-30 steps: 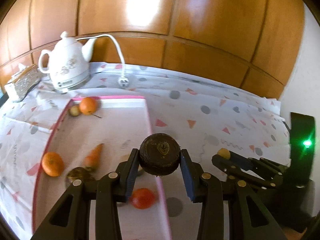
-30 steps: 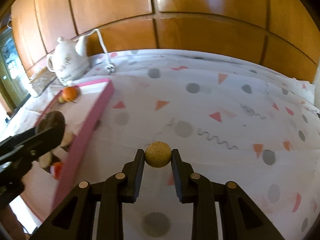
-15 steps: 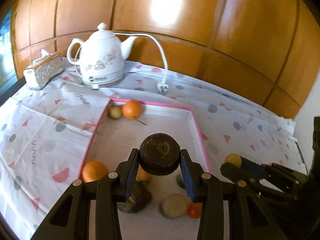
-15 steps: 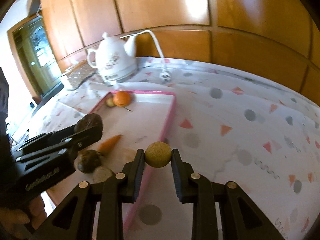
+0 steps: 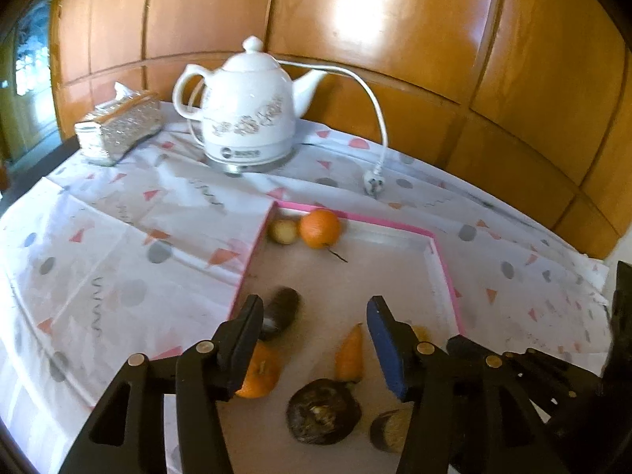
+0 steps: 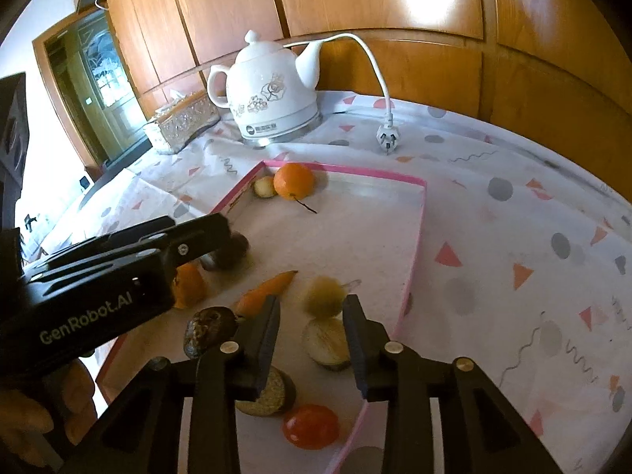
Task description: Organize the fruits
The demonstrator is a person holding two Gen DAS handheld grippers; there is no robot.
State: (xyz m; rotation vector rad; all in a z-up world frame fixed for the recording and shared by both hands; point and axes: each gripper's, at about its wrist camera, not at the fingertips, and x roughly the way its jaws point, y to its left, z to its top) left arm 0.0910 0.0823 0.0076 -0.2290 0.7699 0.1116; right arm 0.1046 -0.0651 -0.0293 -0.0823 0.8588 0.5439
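My left gripper (image 5: 314, 324) hangs over the pink-rimmed tray (image 5: 442, 260) with its jaws opening. The dark round fruit (image 5: 280, 312) is blurred and free of the pads, low by the left finger. My right gripper (image 6: 310, 316) is also over the tray (image 6: 418, 213), jaws opening. The yellow-green fruit (image 6: 322, 296) is blurred just beyond its fingertips and loose. In the tray lie an orange (image 6: 294, 179), a small pale fruit (image 6: 264, 187), a carrot (image 6: 266, 292), another dark fruit (image 6: 209, 330), cut halves (image 6: 328, 341) and a red tomato (image 6: 312, 426).
A white kettle (image 5: 249, 118) with a cord and plug (image 5: 373, 183) stands behind the tray, next to a tissue box (image 5: 118, 126). A patterned cloth (image 6: 513, 237) covers the table. Wooden panelling backs it. The left gripper's body (image 6: 130, 260) crosses the right wrist view.
Both grippers moved from beside the tray to over it. Their jaws spread, and the dark fruit and the yellow-green fruit left the pads.
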